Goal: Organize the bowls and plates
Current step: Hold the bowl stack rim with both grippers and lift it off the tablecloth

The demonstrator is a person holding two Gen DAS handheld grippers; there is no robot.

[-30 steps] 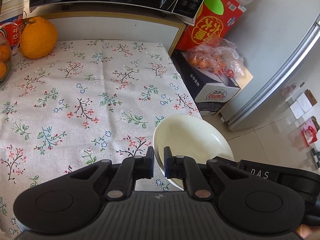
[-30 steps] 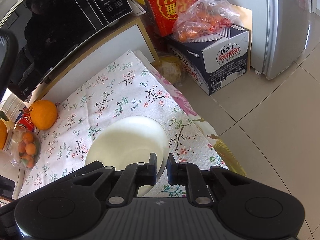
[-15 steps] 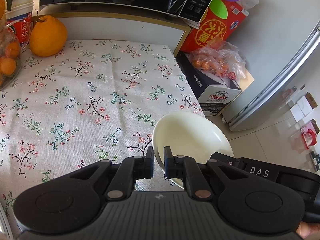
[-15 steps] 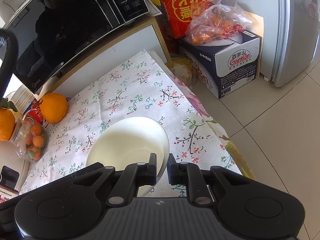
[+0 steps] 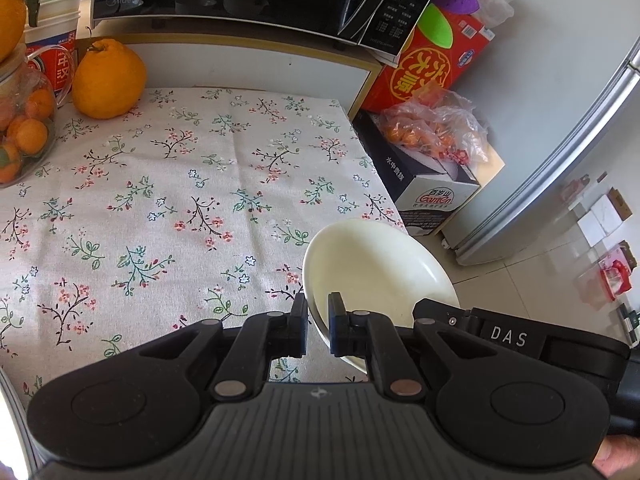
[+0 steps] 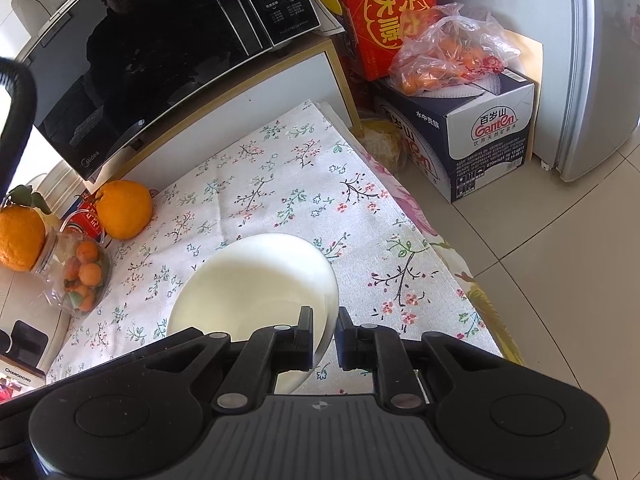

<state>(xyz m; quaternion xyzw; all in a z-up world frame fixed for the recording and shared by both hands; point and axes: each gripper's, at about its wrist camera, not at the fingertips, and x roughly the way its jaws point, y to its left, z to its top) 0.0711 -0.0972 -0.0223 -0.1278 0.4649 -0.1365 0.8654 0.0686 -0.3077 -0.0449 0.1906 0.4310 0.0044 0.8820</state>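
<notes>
Floral tablecloth (image 5: 168, 208) spans the table. Left gripper (image 5: 318, 322) and right gripper (image 6: 324, 334), each nearly closed, pinch opposite rims of one cream glossy plate (image 5: 372, 264), probably sharing its weight above the cloth.

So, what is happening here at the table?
A person holds one white dish with both grippers. The left gripper is shut on its rim on one side, and the right gripper on the opposite side. The dish sits over the right part of the floral cloth; I cannot tell whether it is lifted or resting. A large orange and a jar of small ones stand at the far left.
</notes>
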